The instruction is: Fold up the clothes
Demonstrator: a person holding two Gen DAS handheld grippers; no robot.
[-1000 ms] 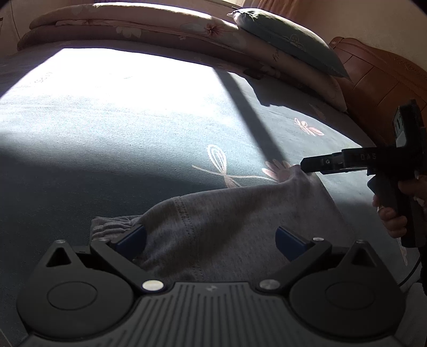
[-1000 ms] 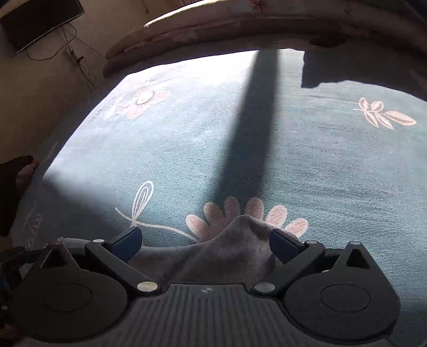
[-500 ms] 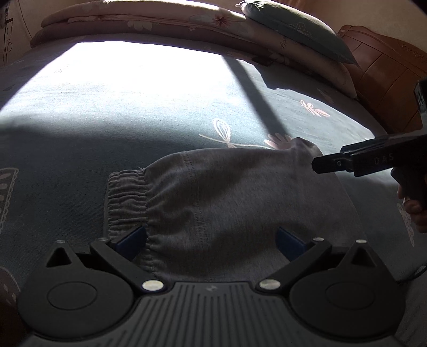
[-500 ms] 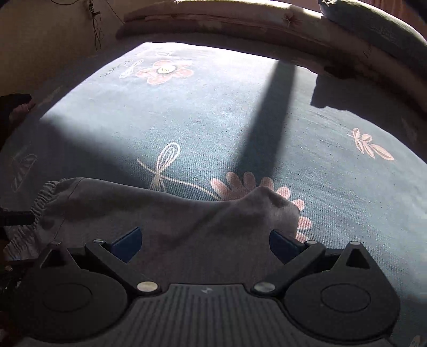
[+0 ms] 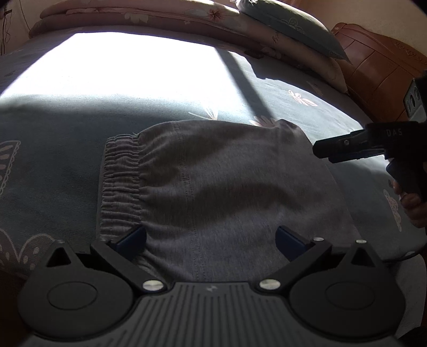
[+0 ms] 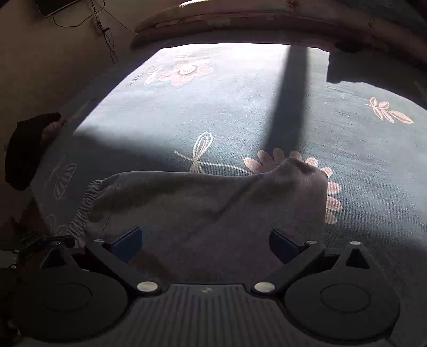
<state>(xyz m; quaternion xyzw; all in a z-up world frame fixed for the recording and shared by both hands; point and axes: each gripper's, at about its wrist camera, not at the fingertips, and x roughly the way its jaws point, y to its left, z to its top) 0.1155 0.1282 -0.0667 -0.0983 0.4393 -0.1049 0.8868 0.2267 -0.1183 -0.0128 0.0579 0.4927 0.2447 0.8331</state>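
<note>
A grey garment with a gathered elastic band on its left side lies flat on the dark blue bedspread. My left gripper is open above the garment's near edge, with cloth showing between the fingers but not pinched. My right gripper is also open over the near part of the garment. Its far right corner is humped up over a pink flower print. In the left wrist view the right gripper shows edge-on, just right of the garment.
A folded pink floral quilt and a dark pillow lie along the far side of the bed. A wooden headboard stands at the right. A hand holds the right gripper. A dark sleeve rests at the bed's left edge.
Both grippers have drawn back from the garment, so more of it shows. The right gripper's tip has moved off the far corner, and the garment now lies spread flat.
</note>
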